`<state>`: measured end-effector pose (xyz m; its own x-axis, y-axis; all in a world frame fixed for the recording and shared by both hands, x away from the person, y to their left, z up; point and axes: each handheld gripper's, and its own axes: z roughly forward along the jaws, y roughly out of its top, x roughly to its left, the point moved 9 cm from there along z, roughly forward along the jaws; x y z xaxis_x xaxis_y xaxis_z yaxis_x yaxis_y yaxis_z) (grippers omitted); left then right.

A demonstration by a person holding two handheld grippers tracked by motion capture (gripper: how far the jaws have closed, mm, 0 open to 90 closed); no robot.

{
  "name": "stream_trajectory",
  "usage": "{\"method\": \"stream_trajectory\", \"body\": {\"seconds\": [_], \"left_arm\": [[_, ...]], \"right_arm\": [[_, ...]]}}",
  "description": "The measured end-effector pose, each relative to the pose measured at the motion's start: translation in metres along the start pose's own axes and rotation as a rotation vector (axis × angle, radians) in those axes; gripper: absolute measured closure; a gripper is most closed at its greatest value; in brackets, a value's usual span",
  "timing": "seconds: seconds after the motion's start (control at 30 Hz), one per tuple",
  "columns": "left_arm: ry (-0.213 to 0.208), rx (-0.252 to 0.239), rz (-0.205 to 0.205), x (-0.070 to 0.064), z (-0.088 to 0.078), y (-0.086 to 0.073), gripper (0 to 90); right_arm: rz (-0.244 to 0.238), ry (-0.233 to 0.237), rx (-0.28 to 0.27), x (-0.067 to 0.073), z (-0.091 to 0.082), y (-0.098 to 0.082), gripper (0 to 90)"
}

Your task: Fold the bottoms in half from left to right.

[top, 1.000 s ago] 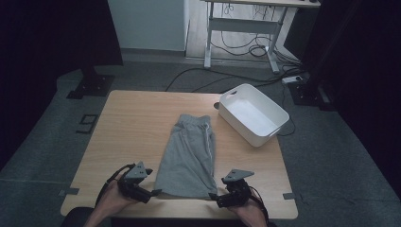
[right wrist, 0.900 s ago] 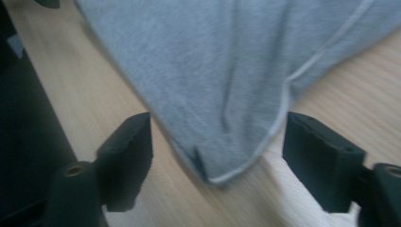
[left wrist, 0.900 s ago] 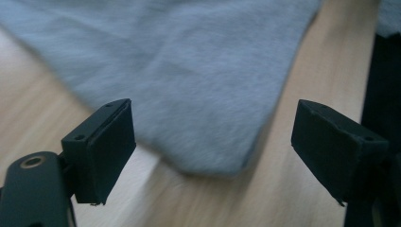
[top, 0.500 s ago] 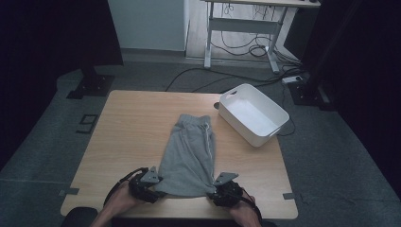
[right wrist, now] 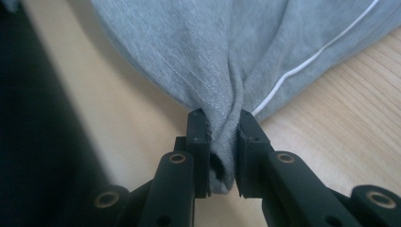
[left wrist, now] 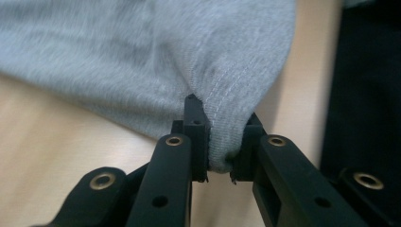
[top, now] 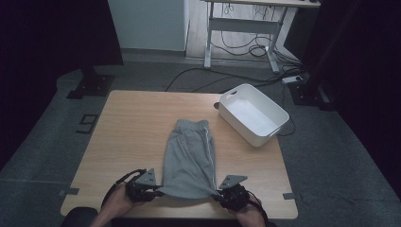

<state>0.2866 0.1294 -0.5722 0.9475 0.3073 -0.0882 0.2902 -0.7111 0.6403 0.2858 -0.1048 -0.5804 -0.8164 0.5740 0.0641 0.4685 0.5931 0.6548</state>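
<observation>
Near edge of the table [top: 123, 123]: both hands at work. Left gripper [top: 152, 192] has just been closing and now pinches the near left hem corner of the grey shorts [top: 189, 161]; cloth bunched between its pads [left wrist: 201, 142]. Right gripper [top: 221, 195] likewise has just closed on the near right corner, fabric gathered tight between the black jaws, white side stripe [right wrist: 302, 66] running off beside them.

Shorts lie flat, long axis running straight away from the person, hem near, waistband [top: 193, 124] far. Each hand equally close to its own corner. Judged: a fold forward, hem carried toward waistband.

Farther right: white bin [top: 272, 113], apart from the shorts, nothing inside it.
</observation>
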Motion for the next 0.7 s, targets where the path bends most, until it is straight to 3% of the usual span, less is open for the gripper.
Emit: {"method": "stream_trajectory", "body": {"seconds": [0.07,0.17,0.4,0.53,0.7], "left_arm": [[-0.021,-0.002,0.020,-0.010,-0.005,0.003,79.3],[-0.012,-0.037,0.015,-0.008,-0.013,0.013,79.3],[0.070,-0.135,-0.014,0.033,-0.033,0.049,79.2],[0.107,-0.167,-0.045,0.060,-0.040,0.066,79.2],[0.124,-0.182,-0.064,0.083,-0.045,0.081,78.9]], "right_arm": [[-0.016,0.006,-0.004,0.007,-0.011,0.000,78.8],[-0.017,0.005,-0.030,0.008,-0.025,0.007,79.6],[-0.032,-0.037,-0.077,-0.013,-0.037,0.046,79.9],[-0.026,-0.058,-0.098,-0.032,-0.039,0.073,80.0],[-0.024,-0.086,-0.103,-0.053,-0.037,0.095,80.1]]}}
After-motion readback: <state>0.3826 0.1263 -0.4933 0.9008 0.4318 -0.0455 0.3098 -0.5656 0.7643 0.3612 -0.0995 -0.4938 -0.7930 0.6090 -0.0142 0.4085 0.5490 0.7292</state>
